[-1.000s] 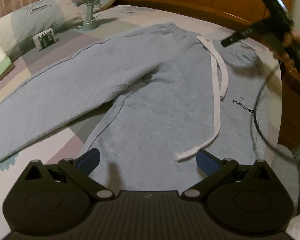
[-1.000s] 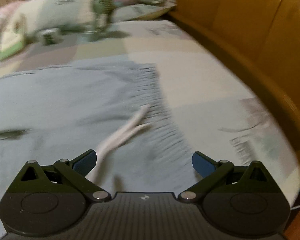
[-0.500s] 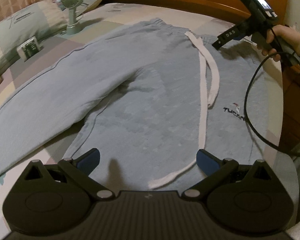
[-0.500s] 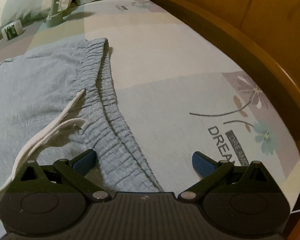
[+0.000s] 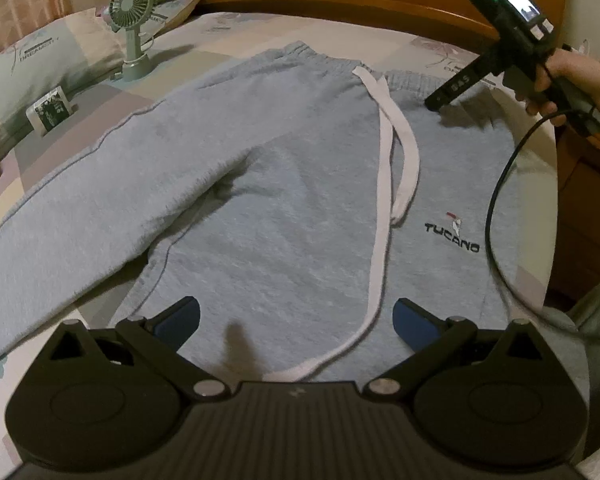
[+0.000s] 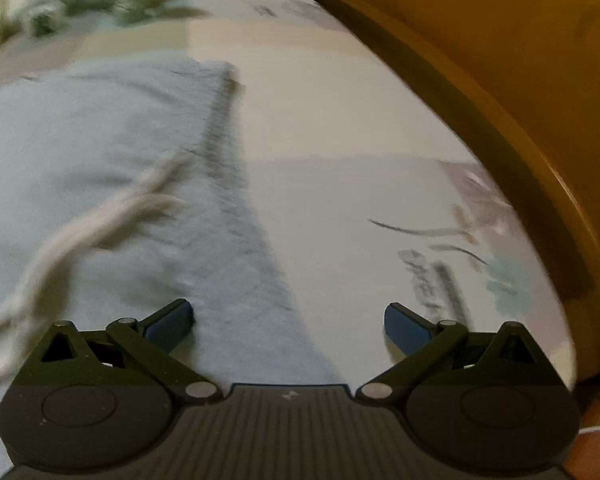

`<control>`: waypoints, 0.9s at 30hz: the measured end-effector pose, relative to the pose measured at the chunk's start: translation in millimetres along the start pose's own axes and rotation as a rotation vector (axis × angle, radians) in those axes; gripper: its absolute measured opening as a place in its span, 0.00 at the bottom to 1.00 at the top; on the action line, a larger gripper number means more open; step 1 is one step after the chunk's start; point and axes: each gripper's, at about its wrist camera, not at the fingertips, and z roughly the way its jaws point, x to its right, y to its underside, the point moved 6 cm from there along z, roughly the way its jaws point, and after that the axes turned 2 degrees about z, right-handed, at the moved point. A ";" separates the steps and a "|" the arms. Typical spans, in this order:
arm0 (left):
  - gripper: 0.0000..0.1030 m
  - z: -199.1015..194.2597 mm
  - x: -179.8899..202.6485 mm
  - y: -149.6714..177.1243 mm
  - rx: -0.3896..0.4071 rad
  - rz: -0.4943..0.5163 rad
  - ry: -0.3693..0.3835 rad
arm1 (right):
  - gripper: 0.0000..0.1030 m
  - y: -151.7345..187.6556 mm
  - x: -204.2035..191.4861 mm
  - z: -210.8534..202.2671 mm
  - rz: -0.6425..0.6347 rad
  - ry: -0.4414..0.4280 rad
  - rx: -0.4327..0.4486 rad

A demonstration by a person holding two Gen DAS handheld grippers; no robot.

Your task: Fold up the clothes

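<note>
Patchwork bed (image 5: 260,40), grey sweatpants (image 5: 280,200) spread flat, left gripper (image 5: 296,316) and right gripper (image 6: 287,320) both gaping, empty

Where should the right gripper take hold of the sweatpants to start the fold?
Judging from the layout, at the elastic waistband, near its corner. The grey sweatpants lie flat with that gathered edge facing the bare sheet, so the open right gripper could come in from the sheet side and pinch the thick hem. The white drawstring lies loose further in, so approach clear of it.
</note>
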 end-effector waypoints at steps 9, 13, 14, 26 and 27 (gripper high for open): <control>0.99 -0.7 -2.1 -2.0 0.024 -0.009 0.025 | 1.00 0.5 -14.5 -30.8 -0.045 0.018 0.059; 0.99 -0.3 2.7 -3.0 0.023 0.005 0.032 | 1.00 4.2 -20.4 -28.8 -0.067 0.013 0.045; 0.99 -0.3 3.3 -2.6 0.022 0.009 0.035 | 1.00 6.6 -18.4 -25.1 -0.072 0.031 0.035; 0.99 -3.2 -2.5 -0.7 0.042 -0.013 0.034 | 1.00 2.1 -28.8 -79.7 0.004 -0.154 0.107; 0.99 -3.3 -3.7 0.6 0.041 -0.020 0.032 | 1.00 2.2 -38.0 -83.4 -0.001 -0.208 0.109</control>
